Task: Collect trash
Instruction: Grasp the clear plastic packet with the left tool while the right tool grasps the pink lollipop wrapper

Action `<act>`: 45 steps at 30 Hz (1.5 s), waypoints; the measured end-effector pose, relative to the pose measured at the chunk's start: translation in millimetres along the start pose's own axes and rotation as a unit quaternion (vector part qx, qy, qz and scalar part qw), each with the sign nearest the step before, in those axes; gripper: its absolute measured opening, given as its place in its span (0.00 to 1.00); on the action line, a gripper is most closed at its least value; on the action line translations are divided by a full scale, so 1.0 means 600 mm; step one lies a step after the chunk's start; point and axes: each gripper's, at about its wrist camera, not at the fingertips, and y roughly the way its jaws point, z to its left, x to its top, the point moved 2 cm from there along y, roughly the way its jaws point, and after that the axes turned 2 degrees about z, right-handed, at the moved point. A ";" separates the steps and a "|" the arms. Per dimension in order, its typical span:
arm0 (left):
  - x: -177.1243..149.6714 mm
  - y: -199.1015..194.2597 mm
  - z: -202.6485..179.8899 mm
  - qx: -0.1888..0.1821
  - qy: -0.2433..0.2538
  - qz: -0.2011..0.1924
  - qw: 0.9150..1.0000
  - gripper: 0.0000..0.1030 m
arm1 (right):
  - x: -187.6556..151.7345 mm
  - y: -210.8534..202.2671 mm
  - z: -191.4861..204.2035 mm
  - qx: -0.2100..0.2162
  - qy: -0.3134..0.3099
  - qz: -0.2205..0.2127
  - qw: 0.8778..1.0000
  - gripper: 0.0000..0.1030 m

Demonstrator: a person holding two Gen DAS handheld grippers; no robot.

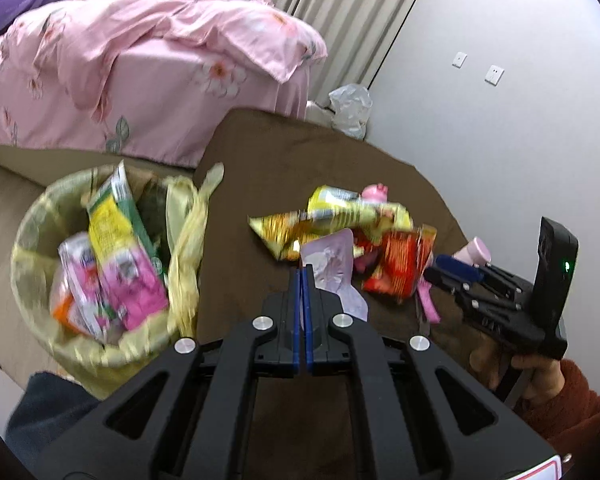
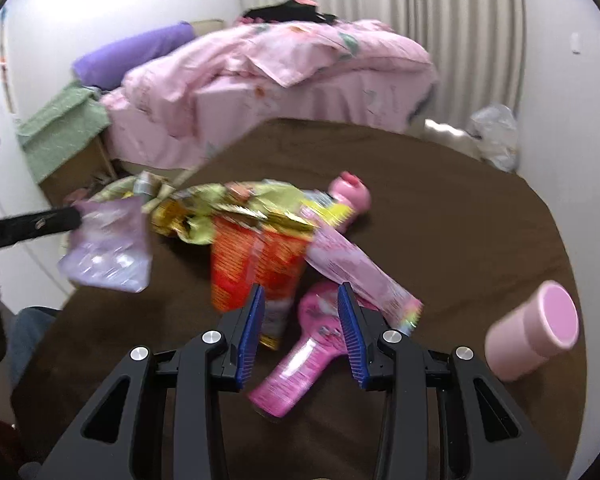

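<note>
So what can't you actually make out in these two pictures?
- Left wrist view: lower contents of the trash bin, hidden by the wrappers on top.
- Both views: print on the snack wrappers, motion-blurred.
- Left wrist view: how much of the lilac packet the left gripper pinches; its fingers cover the edge.
- Right wrist view: most of the pink toy, under wrappers.

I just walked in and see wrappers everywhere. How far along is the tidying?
Partly done. The bin beside the table already holds several wrappers. In hand: the left gripper is shut on a pale purple wrapper, lifted off the brown table. Left: the orange packet, the yellow wrappers and a pink wrapper. The right gripper hangs open over that pile.
</note>
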 end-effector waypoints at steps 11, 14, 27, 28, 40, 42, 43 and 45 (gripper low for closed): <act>-0.043 0.026 0.003 -0.013 -0.022 0.029 0.999 0.02 | -0.061 -0.005 -0.053 -0.030 0.026 0.053 0.998 0.35; -0.045 0.029 0.002 -0.016 -0.024 0.031 0.999 0.02 | -0.063 -0.022 -0.070 0.005 0.055 0.040 0.998 0.35; -0.052 0.040 -0.010 -0.013 -0.018 0.045 0.999 0.01 | -0.023 0.057 -0.049 -0.018 0.034 0.066 0.997 0.45; -0.052 0.040 -0.009 -0.012 -0.018 0.046 0.999 0.02 | -0.019 0.058 -0.048 -0.020 0.033 0.060 0.997 0.45; -0.037 0.009 -0.015 -0.017 -0.015 0.019 1.000 0.01 | 0.009 -0.036 -0.045 -0.009 0.003 -0.004 1.000 0.43; -0.030 -0.001 -0.019 -0.017 -0.010 0.010 1.000 0.02 | 0.022 -0.061 -0.044 -0.012 -0.002 -0.023 1.000 0.43; -0.024 -0.007 -0.022 -0.016 -0.007 0.004 1.000 0.02 | 0.030 -0.072 -0.042 -0.011 -0.003 -0.032 0.999 0.43; -0.011 -0.022 -0.023 -0.011 0.000 -0.011 1.000 0.02 | 0.049 -0.095 -0.032 -0.005 -0.011 -0.051 0.999 0.43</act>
